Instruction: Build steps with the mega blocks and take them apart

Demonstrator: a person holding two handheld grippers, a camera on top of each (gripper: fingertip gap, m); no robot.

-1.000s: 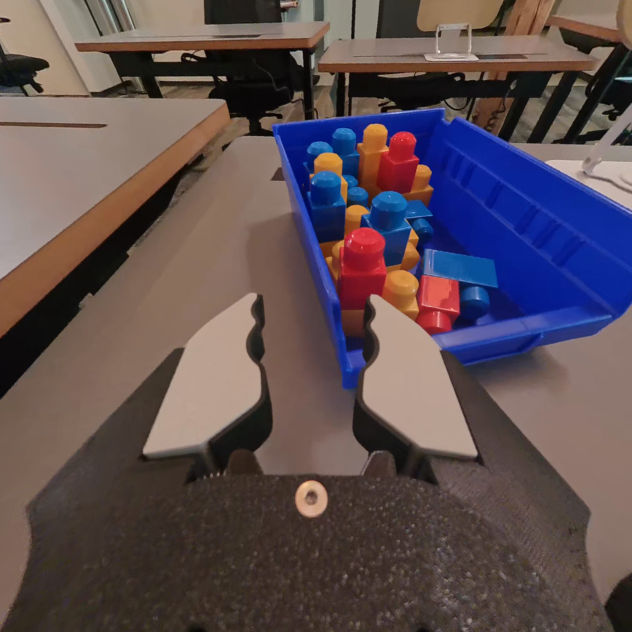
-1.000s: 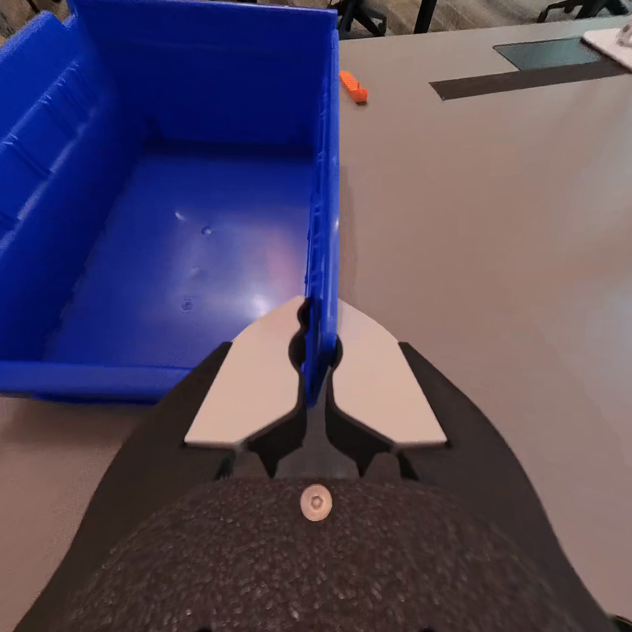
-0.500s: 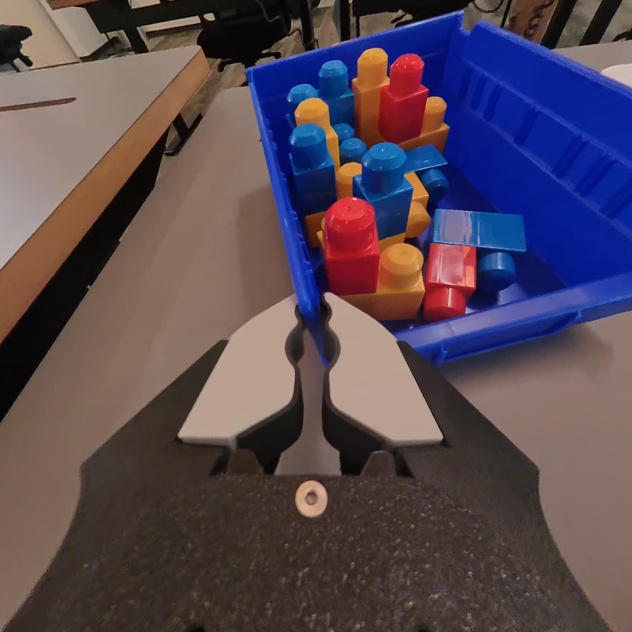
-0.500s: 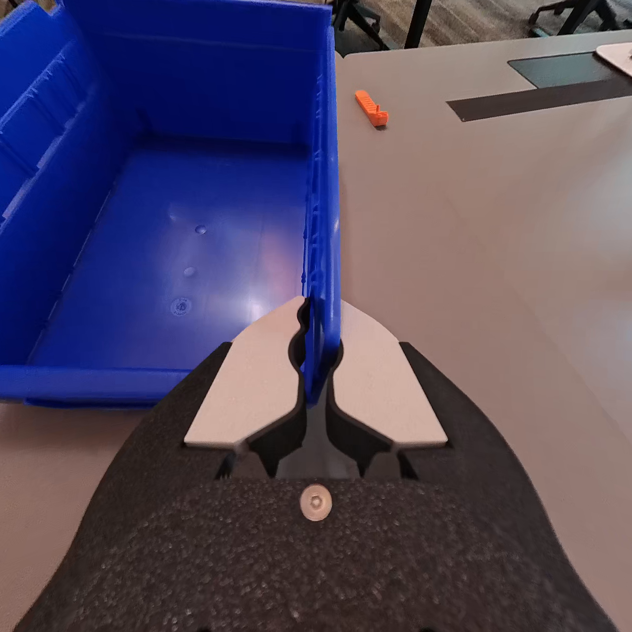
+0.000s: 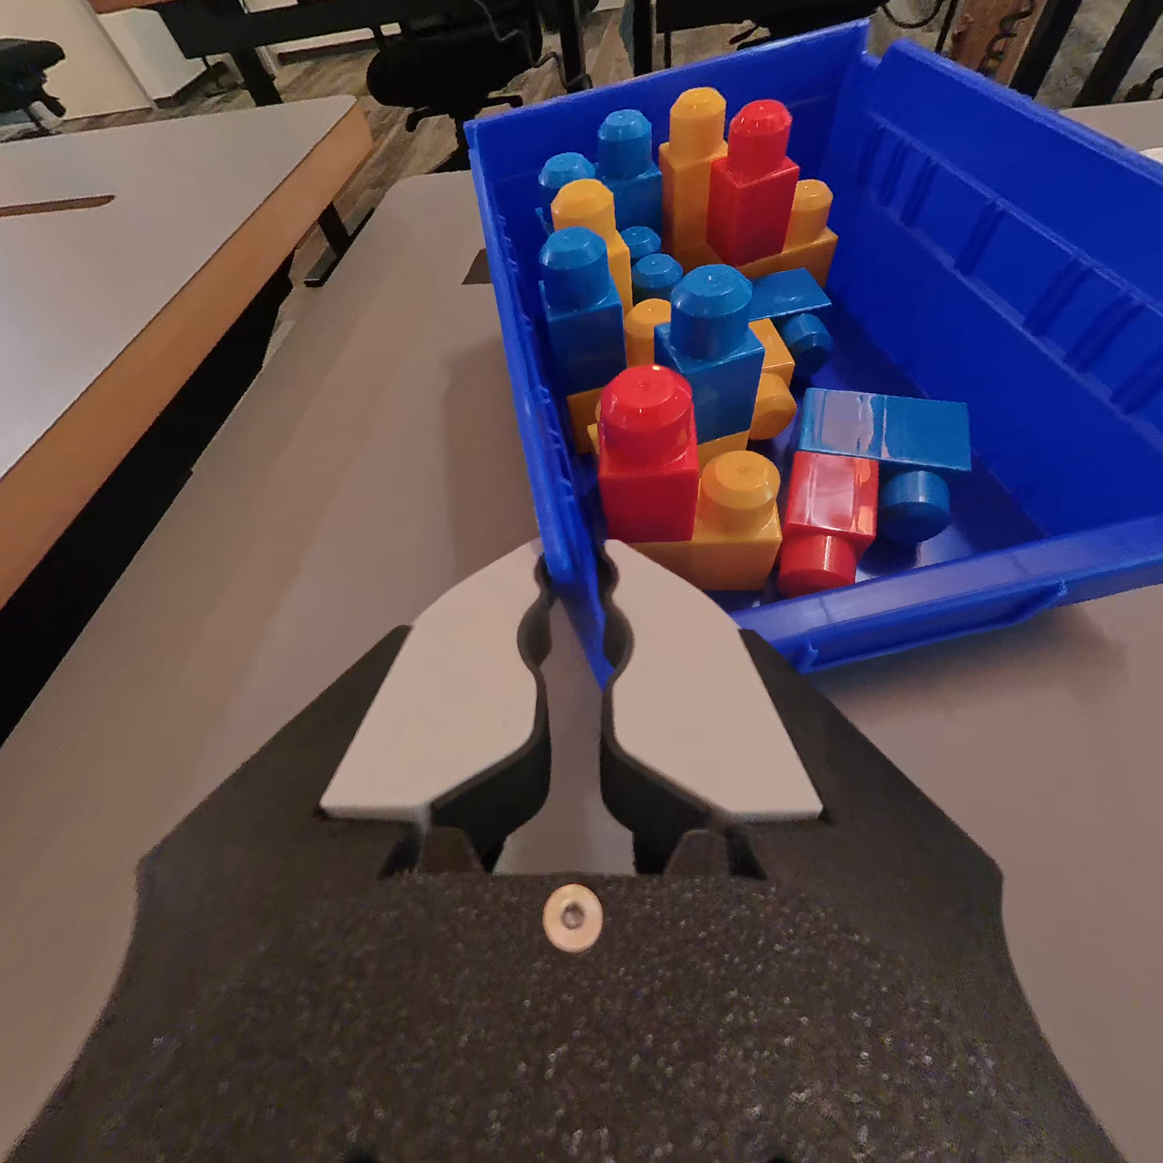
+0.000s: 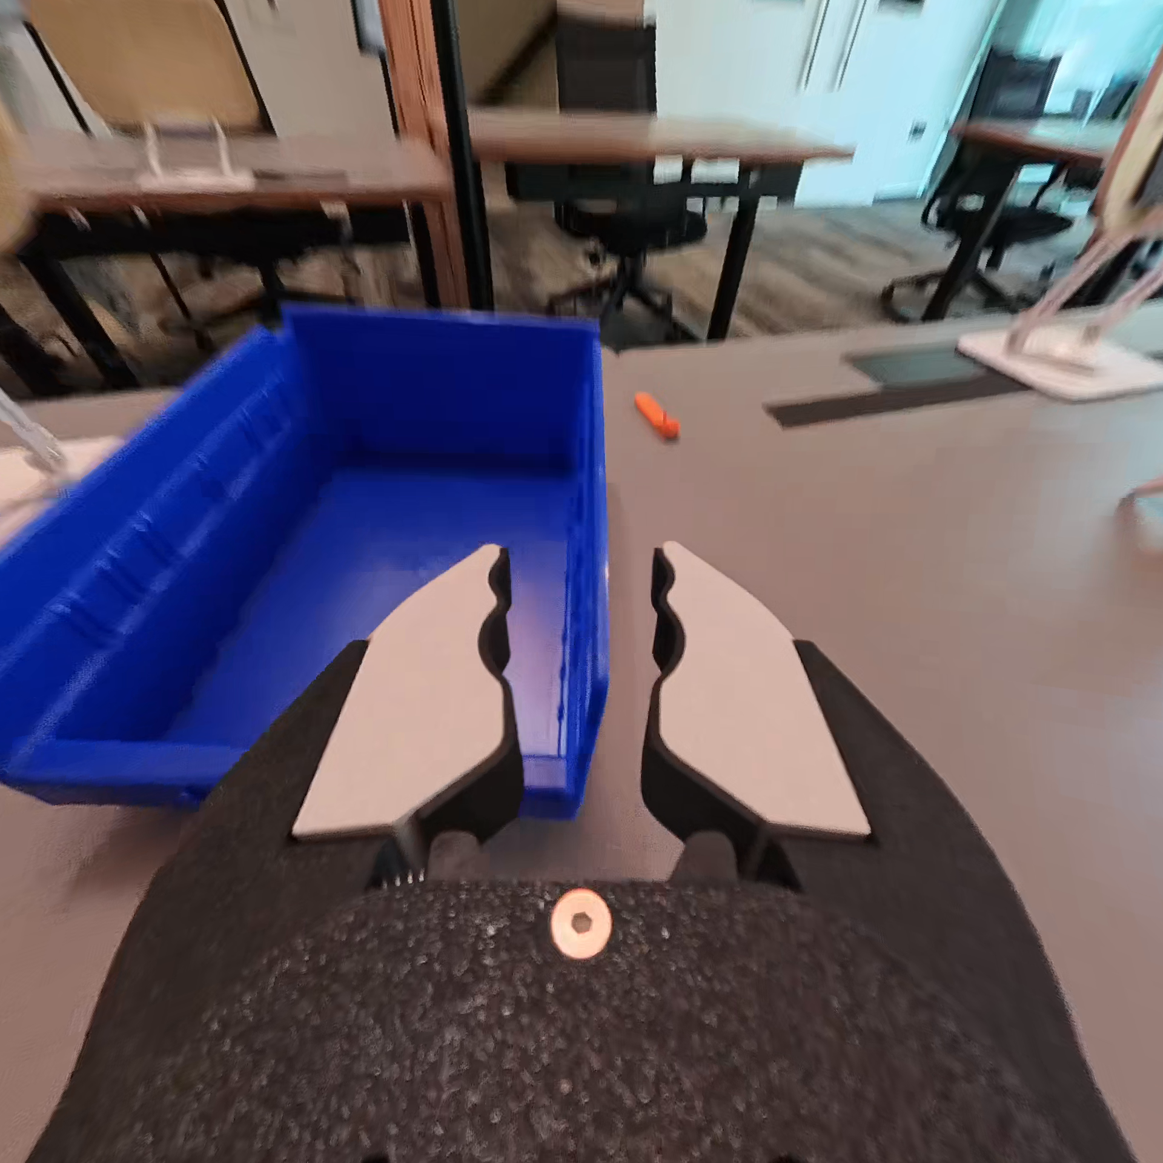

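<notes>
Left wrist view: the left tongs [image 5: 574,569] are closed on the near left wall of a blue bin [image 5: 982,239], one finger outside the wall and one inside. The bin is set on a grey counter [image 5: 327,503], with bare surface to its left up to the counter's edge. The mega blocks [image 5: 679,352] are piled in the bin's left half in red, blue and yellow; an exact count cannot be made.

Right wrist view: the right tongs [image 6: 578,569] are held open, raised above the right wall of a second blue bin [image 6: 176,535], touching nothing. One small orange piece [image 6: 656,415] is seen on the counter beyond the bin. Open counter extends to the right.
</notes>
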